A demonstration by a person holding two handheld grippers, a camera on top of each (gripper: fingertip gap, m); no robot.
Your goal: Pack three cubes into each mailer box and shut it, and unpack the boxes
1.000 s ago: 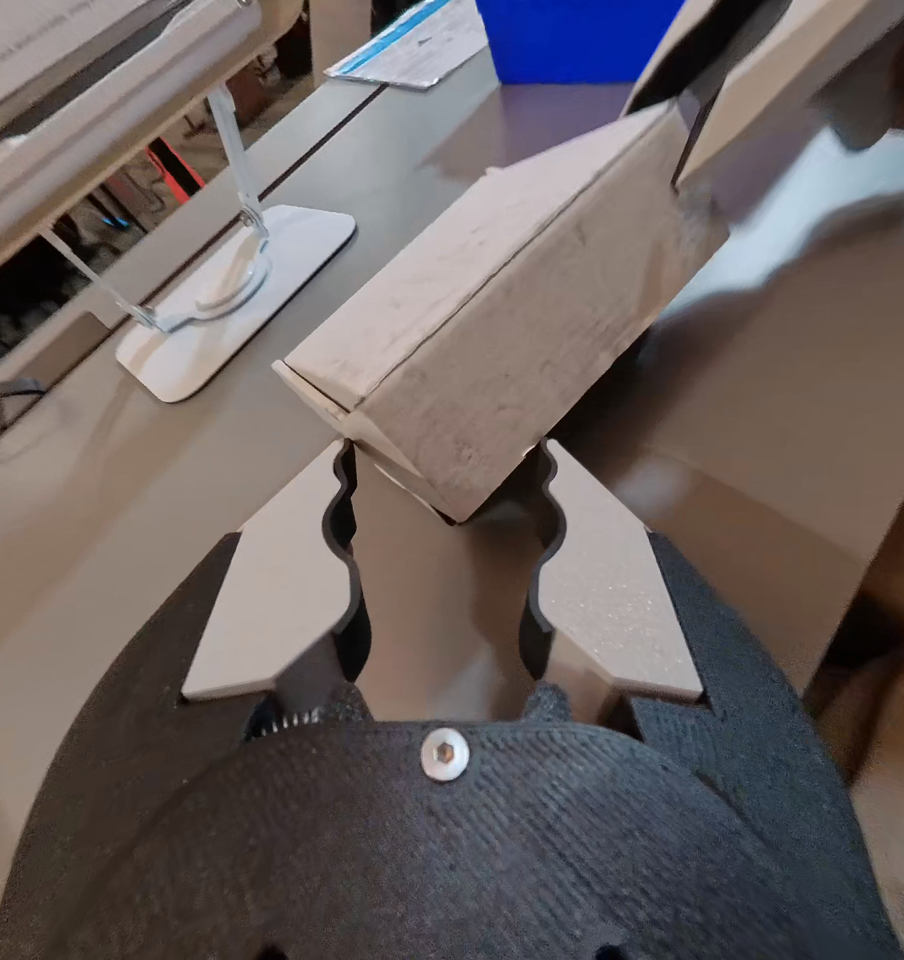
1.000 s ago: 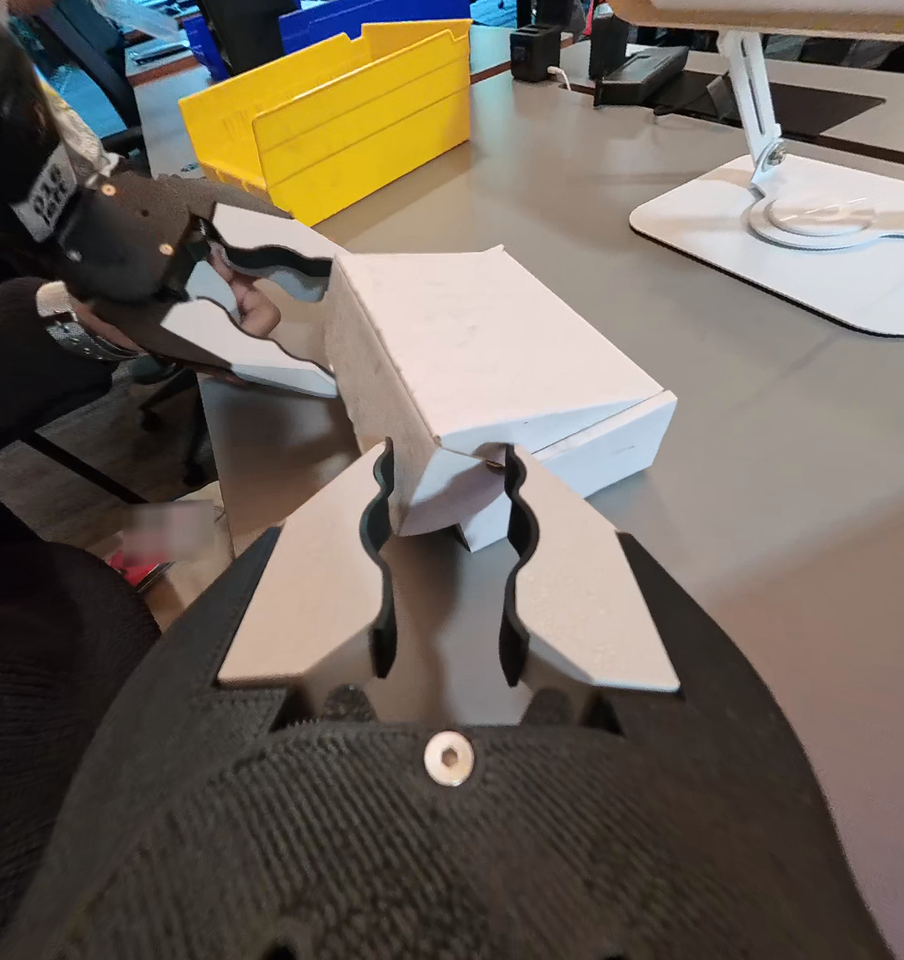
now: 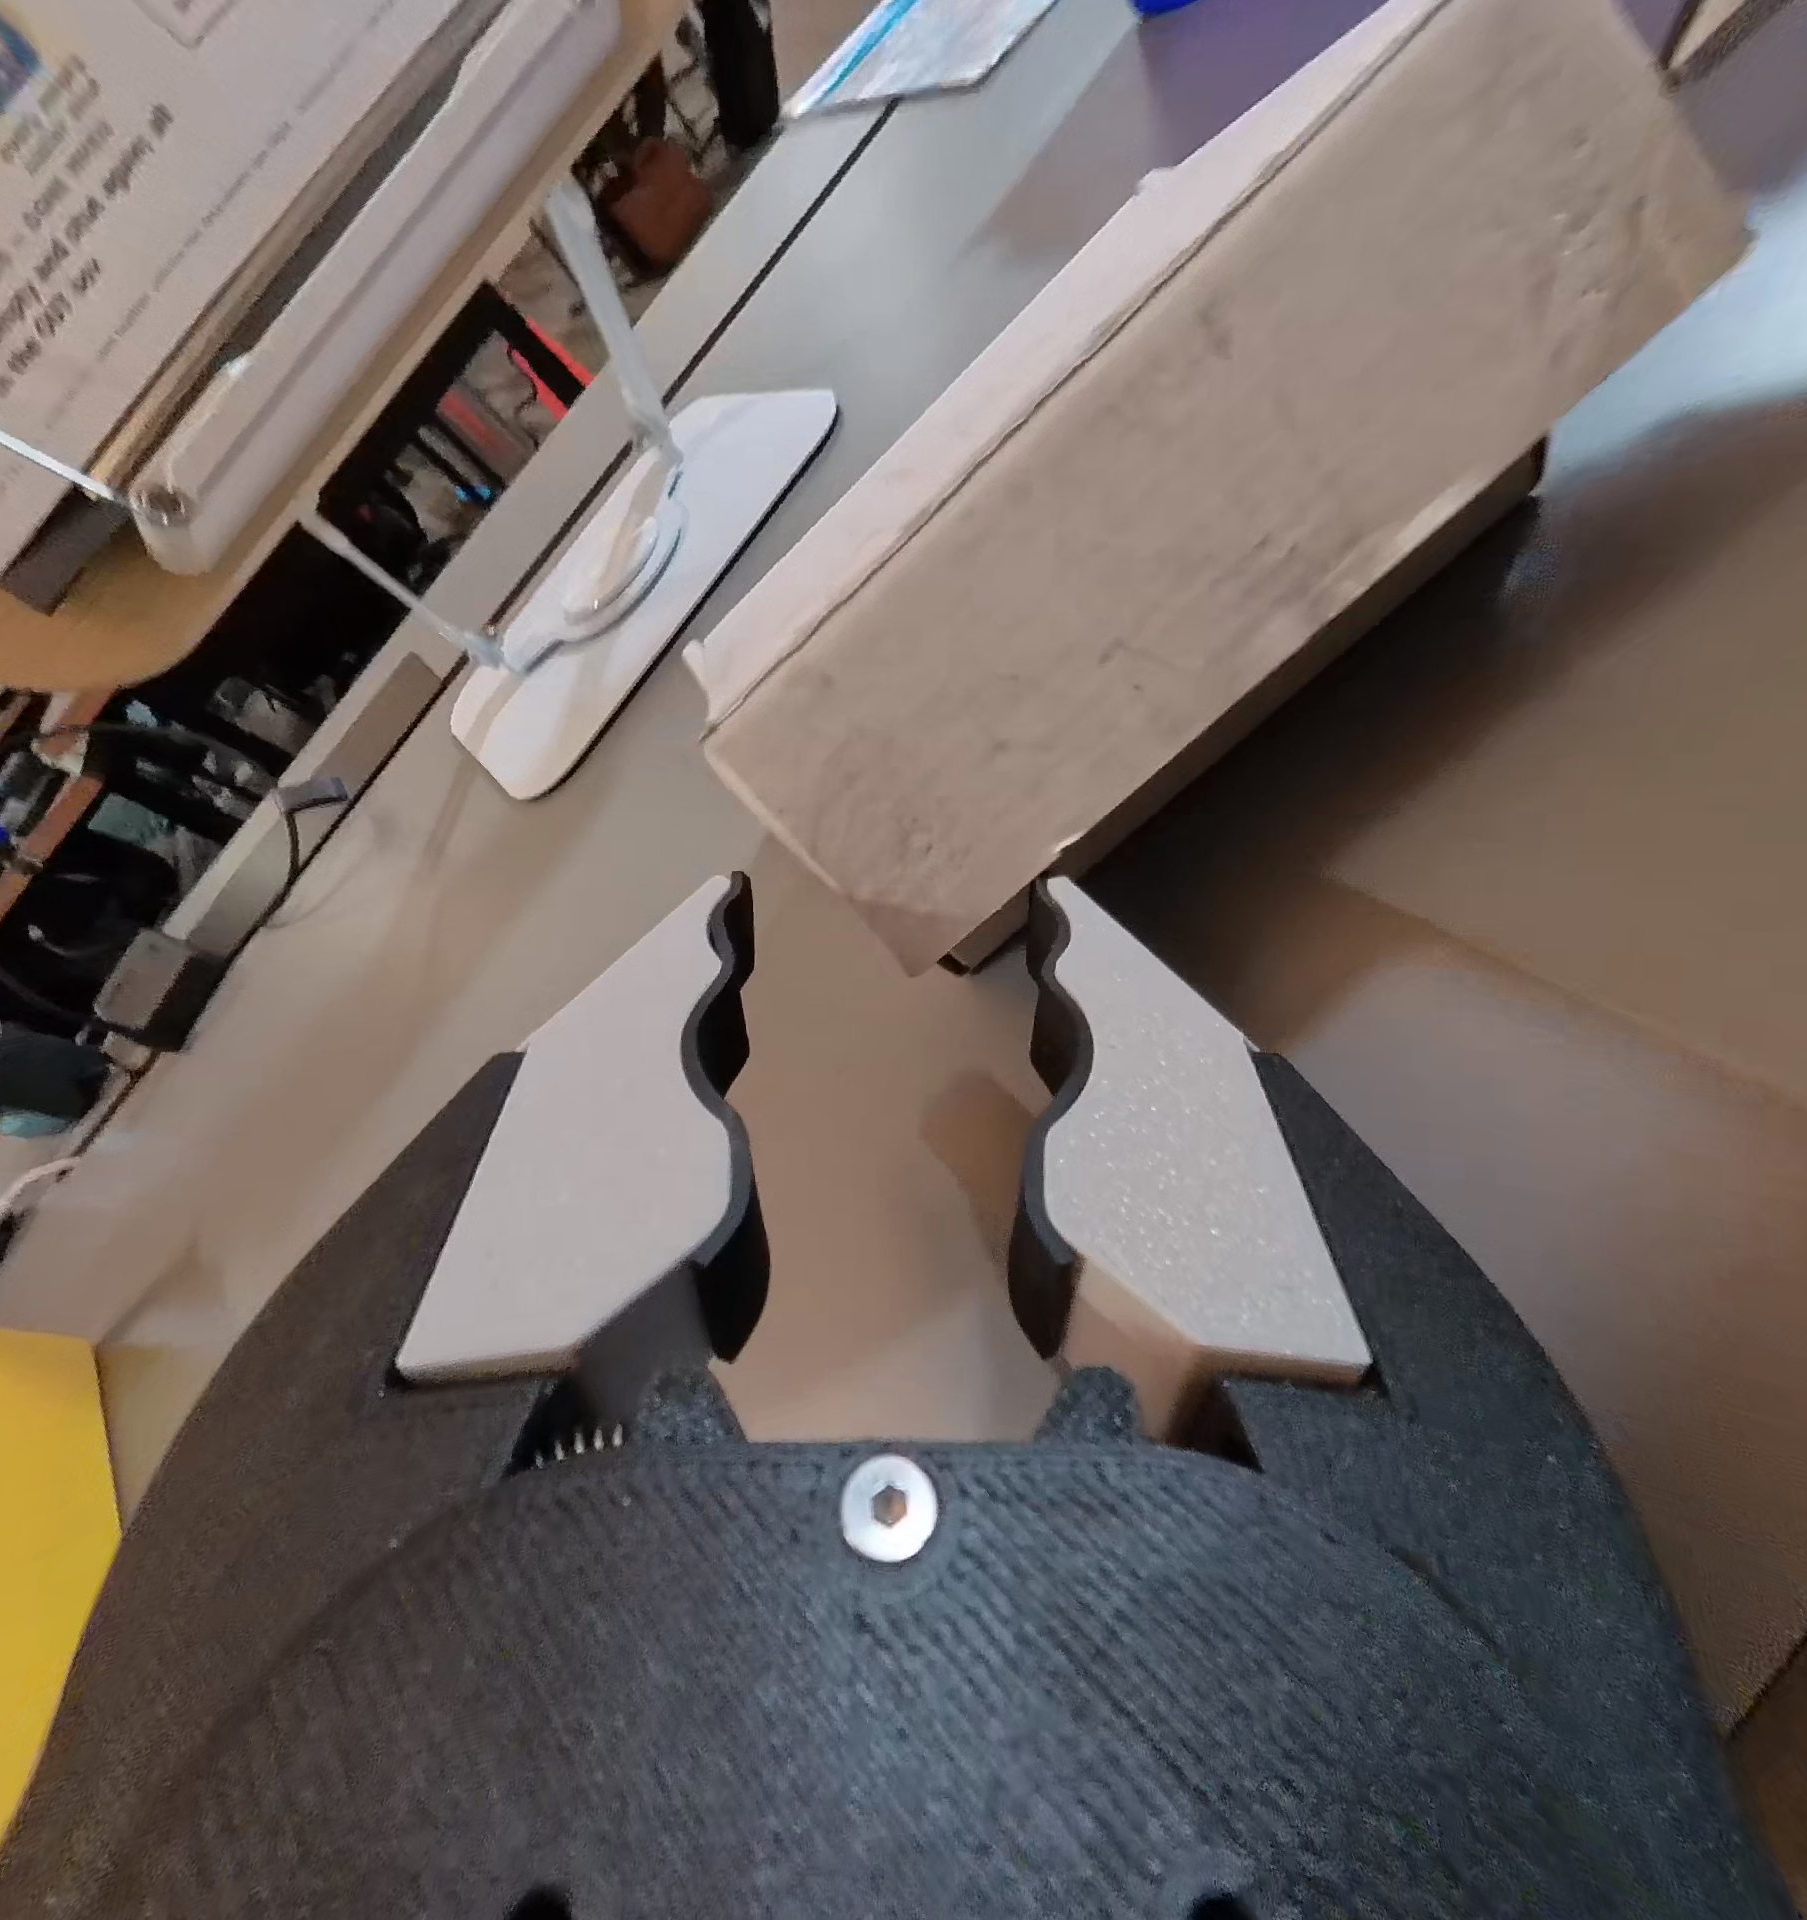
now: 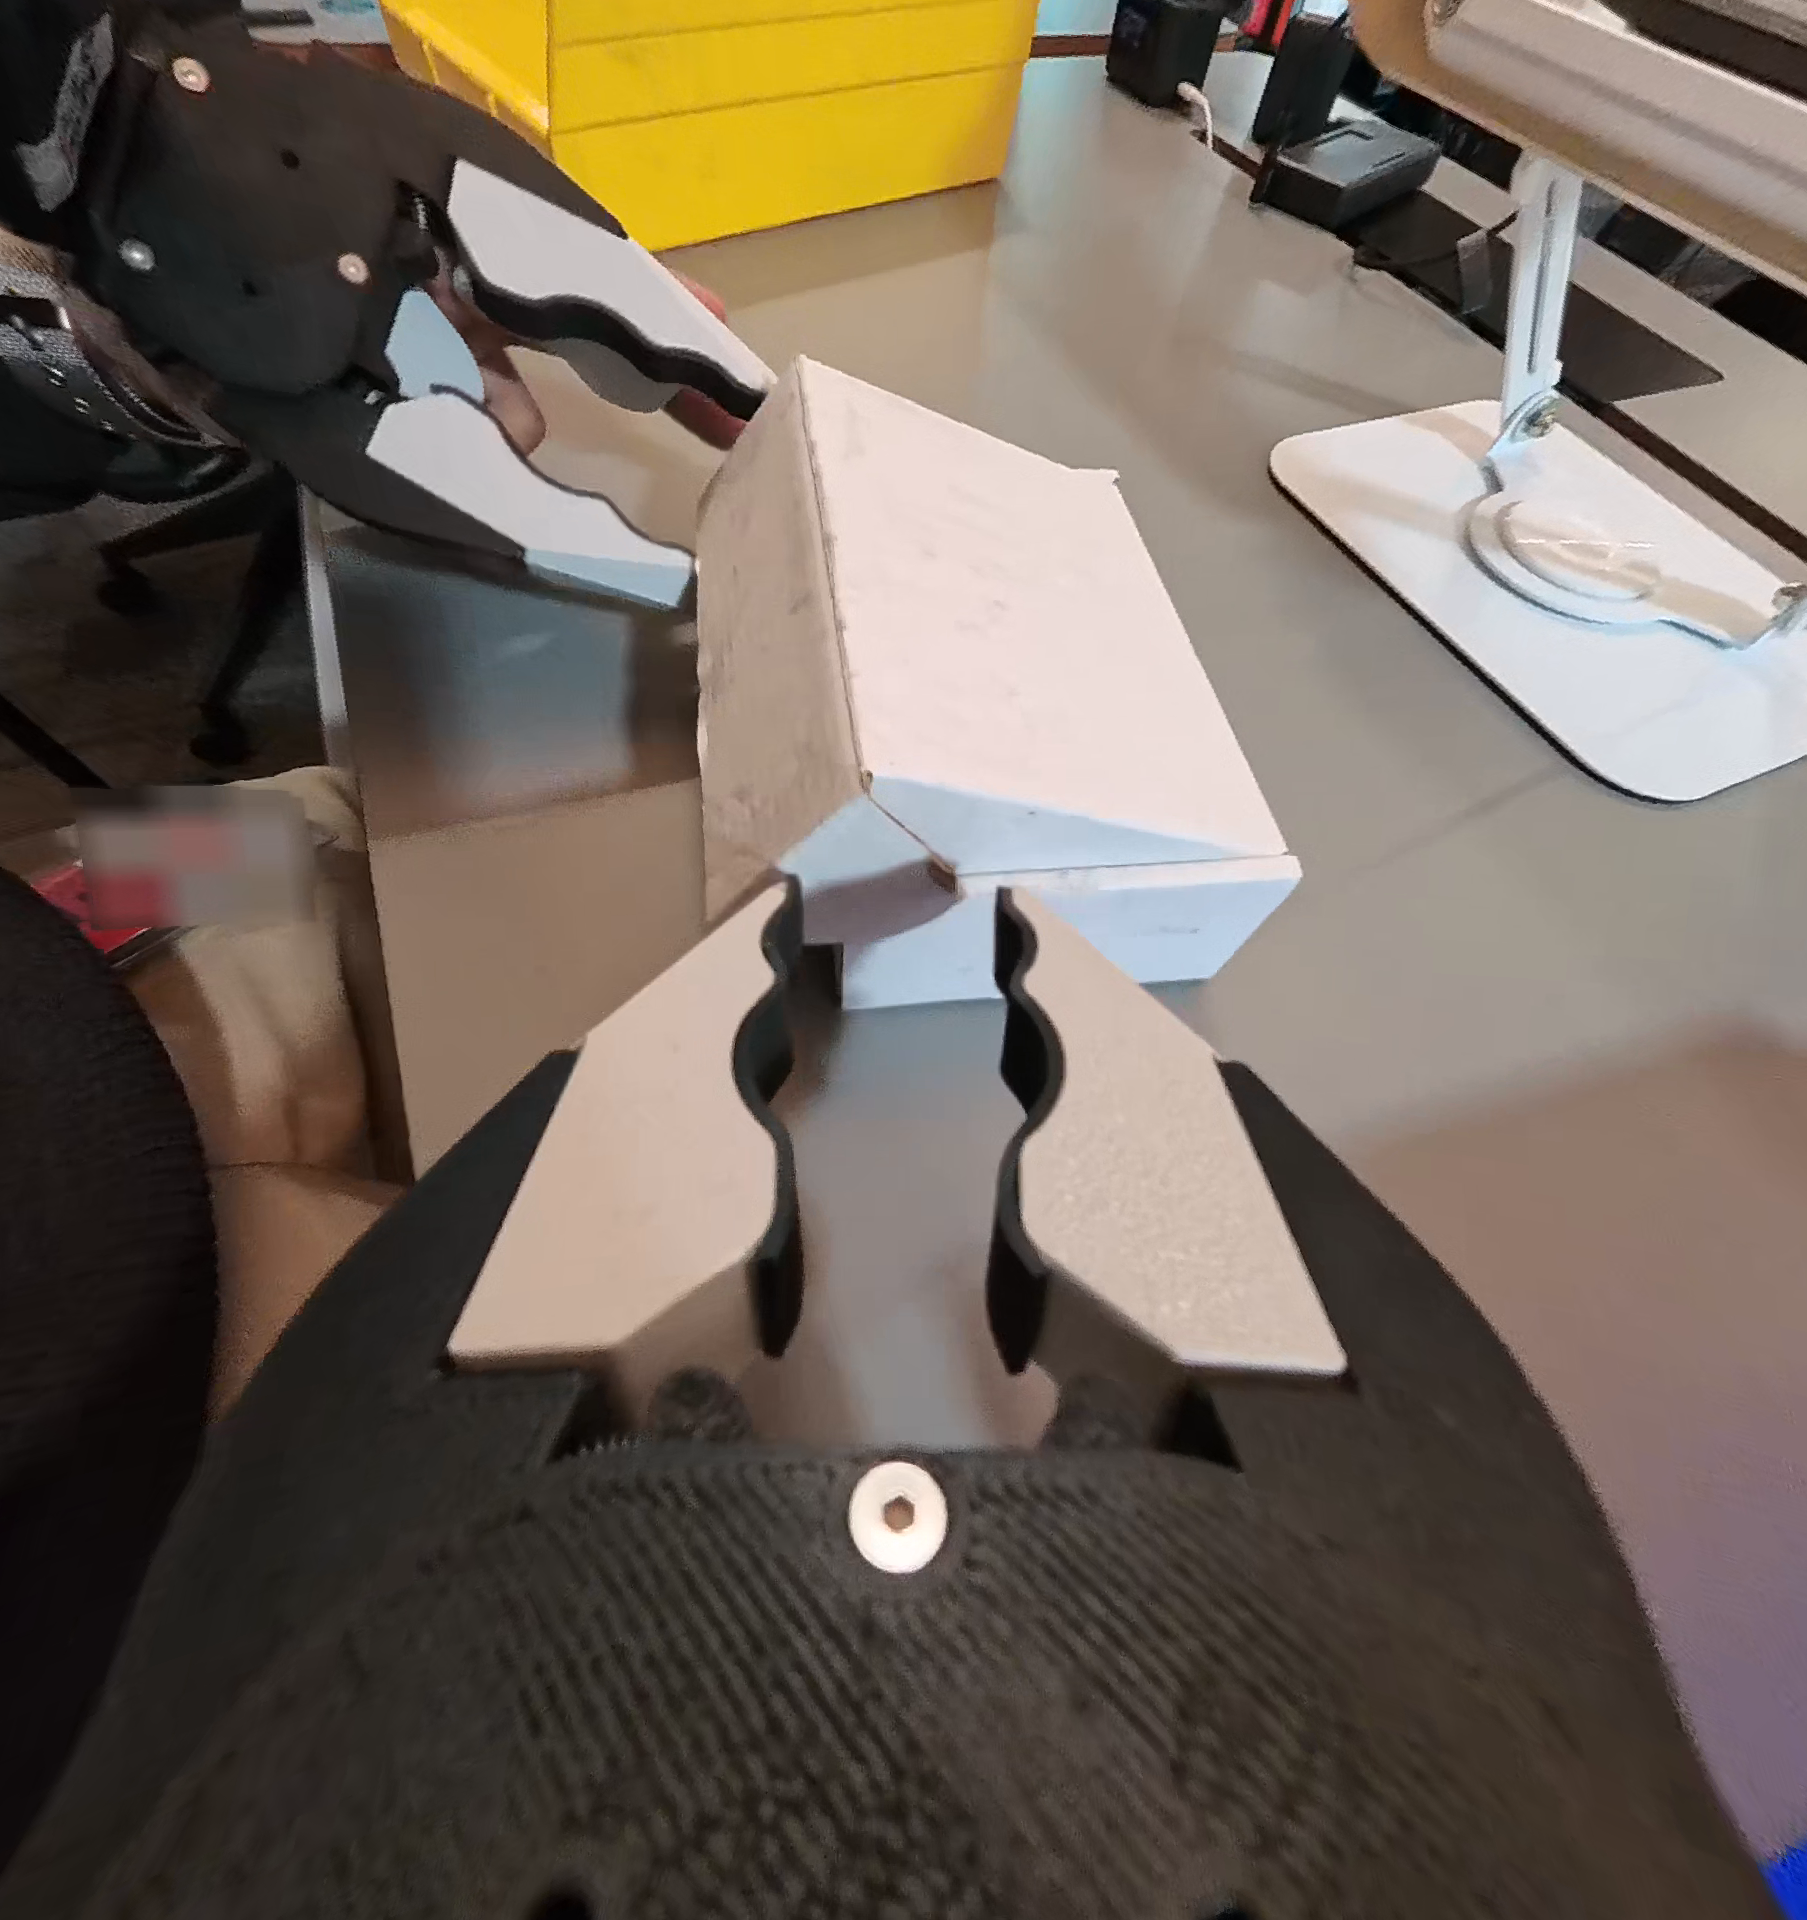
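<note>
A white mailer box (image 4: 982,634) lies on the grey table (image 4: 1501,1039), its lid raised at the left end and slanting down to the right. My right gripper (image 4: 897,914) is open, with the box's near corner flap (image 4: 857,883) between its tips. My left gripper (image 4: 712,488) is open, its fingers against the raised left wall of the lid. In the left wrist view the box (image 3: 1190,468) fills the upper right, and its near corner sits between the tips of the open left gripper (image 3: 894,914). No cubes are in view.
A yellow bin (image 4: 774,114) stands behind the box. A white stand base (image 4: 1605,623) lies at the right and also shows in the left wrist view (image 3: 650,582). Black devices (image 4: 1335,156) sit at the back. The table edge (image 4: 359,831) runs close on the left. The left gripper's tips are roughly 15 cm from the right gripper's.
My left gripper's jaws have narrowed a little and its view has rolled. My right gripper has drawn back slightly, so the corner flap now sits at its tips.
</note>
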